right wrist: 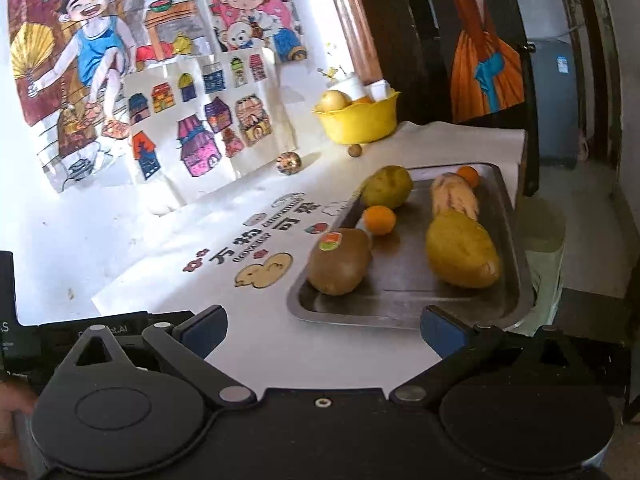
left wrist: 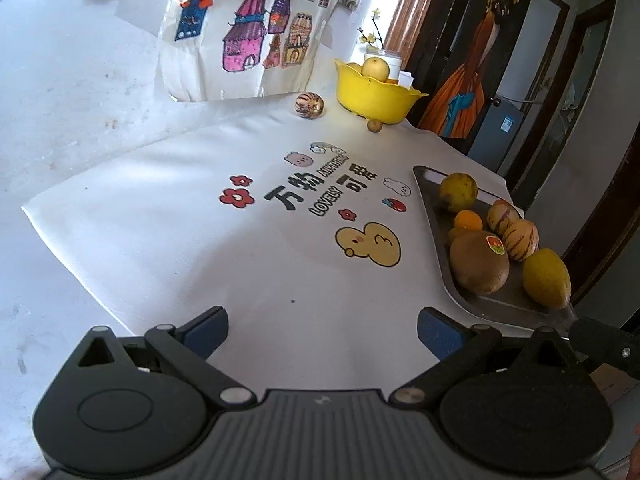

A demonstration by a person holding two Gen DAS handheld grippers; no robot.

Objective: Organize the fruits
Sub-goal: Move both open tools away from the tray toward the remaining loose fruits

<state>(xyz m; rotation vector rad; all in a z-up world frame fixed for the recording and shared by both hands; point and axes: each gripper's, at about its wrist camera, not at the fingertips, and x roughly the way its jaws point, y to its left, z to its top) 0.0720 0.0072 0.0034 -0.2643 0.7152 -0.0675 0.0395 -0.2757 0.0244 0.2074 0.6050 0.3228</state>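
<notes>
Left hand-held gripper (left wrist: 322, 330) level, blue-padded fingers (left wrist: 204, 334) spread wide, nothing between them. Right hand-held gripper (right wrist: 323, 330) likewise agape, empty; fingers (right wrist: 442, 332) pointing forward.

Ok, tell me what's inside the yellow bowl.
The yellow bowl holds a pale yellow round fruit standing above the rim, with something orange beside it. The bowl's wall hides whatever lies deeper. A small brown fruit sits outside, at its base.
</notes>
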